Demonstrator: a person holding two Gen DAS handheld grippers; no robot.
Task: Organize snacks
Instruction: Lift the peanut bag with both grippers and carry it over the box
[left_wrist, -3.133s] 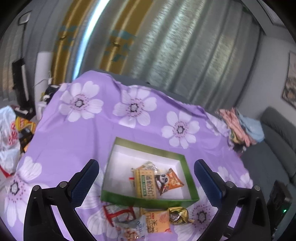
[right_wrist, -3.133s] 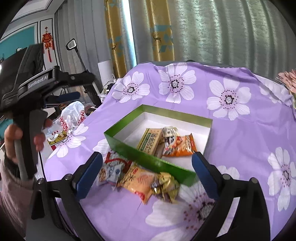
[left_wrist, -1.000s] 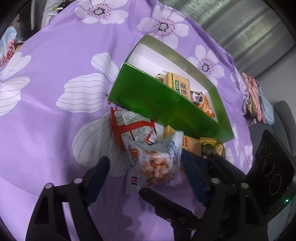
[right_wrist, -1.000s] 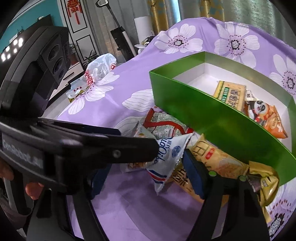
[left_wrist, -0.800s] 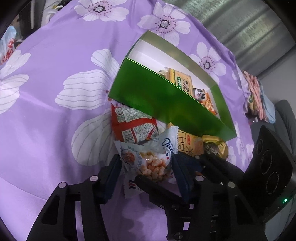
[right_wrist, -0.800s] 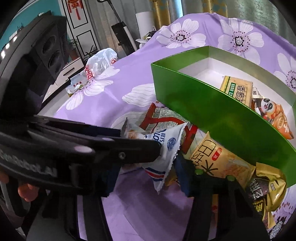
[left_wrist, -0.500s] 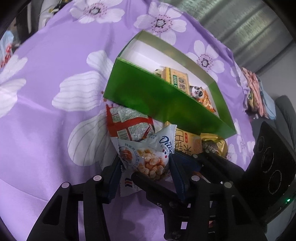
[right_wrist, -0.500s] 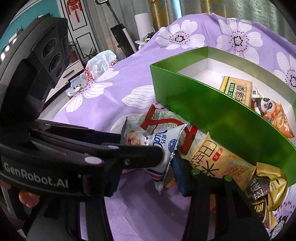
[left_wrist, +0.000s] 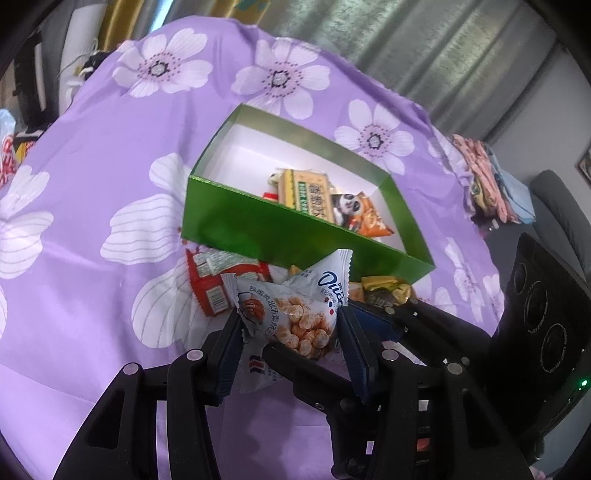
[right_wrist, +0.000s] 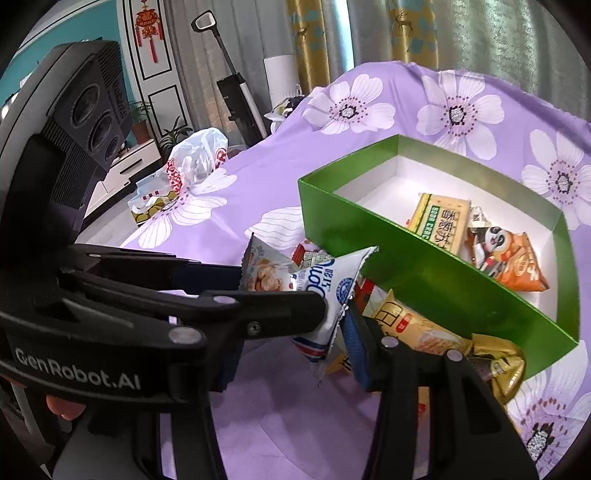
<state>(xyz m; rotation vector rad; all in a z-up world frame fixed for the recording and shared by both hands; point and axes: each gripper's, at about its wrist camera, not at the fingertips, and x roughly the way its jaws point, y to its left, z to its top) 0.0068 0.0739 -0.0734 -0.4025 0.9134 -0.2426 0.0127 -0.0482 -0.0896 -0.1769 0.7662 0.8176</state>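
With both the left gripper (left_wrist: 288, 339) and right gripper (right_wrist: 291, 332) narrowed onto the crinkly white snack packet (left_wrist: 291, 314), held above the purple floral surface (left_wrist: 92, 258), keep both jaws steady while clearing the green cardboard box (left_wrist: 258, 229) wall.

Place: you are working in a home living room.
Window side: grey and gold deer-print curtains (right_wrist: 314, 40).
Wall: a red Chinese knot ornament (right_wrist: 149, 27) hangs on panelled trim.
Furnishings: a grey sofa (left_wrist: 561, 206), potted plants (right_wrist: 173, 134), an upright vacuum (right_wrist: 236, 92).
Surface: a purple flowered cloth (left_wrist: 92, 184).
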